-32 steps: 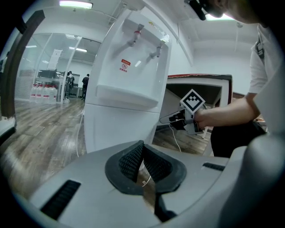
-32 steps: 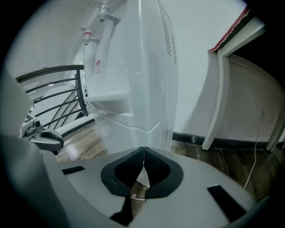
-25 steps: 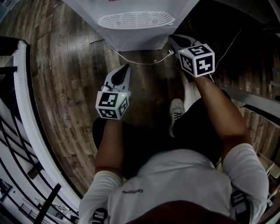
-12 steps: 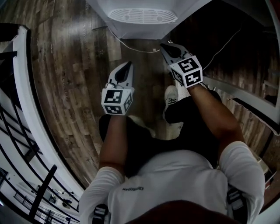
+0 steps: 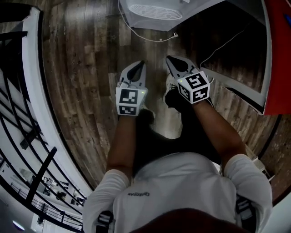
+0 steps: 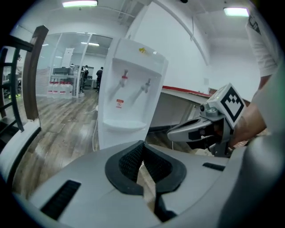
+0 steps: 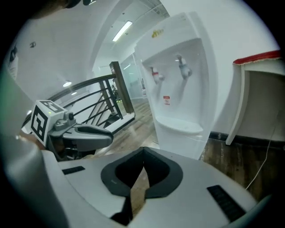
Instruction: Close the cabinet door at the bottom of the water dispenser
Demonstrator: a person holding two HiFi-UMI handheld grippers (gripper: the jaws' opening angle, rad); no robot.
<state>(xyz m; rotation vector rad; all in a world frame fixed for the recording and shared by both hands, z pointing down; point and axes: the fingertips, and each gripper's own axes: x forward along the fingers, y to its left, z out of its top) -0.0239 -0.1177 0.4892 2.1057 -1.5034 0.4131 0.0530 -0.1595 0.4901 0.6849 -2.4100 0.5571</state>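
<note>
Left of the left gripper (image 5: 141, 63) runs a curved white railing (image 5: 32, 86) with dark bars. Its post (image 6: 33, 75) rises at the far left of the left gripper view. Right of the right gripper (image 5: 168, 58) stands a white-framed table (image 5: 265, 54) with a red top, and a thin cord (image 5: 223, 43) trails on the floor under it. A white cable (image 5: 145, 38) lies ahead of both grippers, just short of the dispenser (image 5: 157, 11). A shoe (image 5: 170, 84) shows just below the right gripper.

The floor (image 5: 82, 54) is dark wood planks. The room has white walls and strip lights (image 6: 80, 3) in the ceiling. Beyond the dispenser, to the left gripper's left, a glass partition (image 6: 67, 62) shows small figures far off.

The two grippers sit side by side, near each other, both pointing towards the dispenser — each shows in the other's view. Both are clenched on nothing. The left one's ribbed pads (image 6: 129, 162) meet at the tips, and so do the right one's pads (image 7: 120, 171), with only floor seen through the slit behind.

The dispenser is white, with two taps (image 6: 133, 84) over a drip tray (image 6: 122, 125). The door (image 6: 116, 139) is the front face under that tray — ahead of both grippers, lower than their tips and well apart from them. It reads as a plain white face, flush as far as it shows. Its lower part is hidden behind each gripper's own body, so its bottom edge cannot be made out.
</note>
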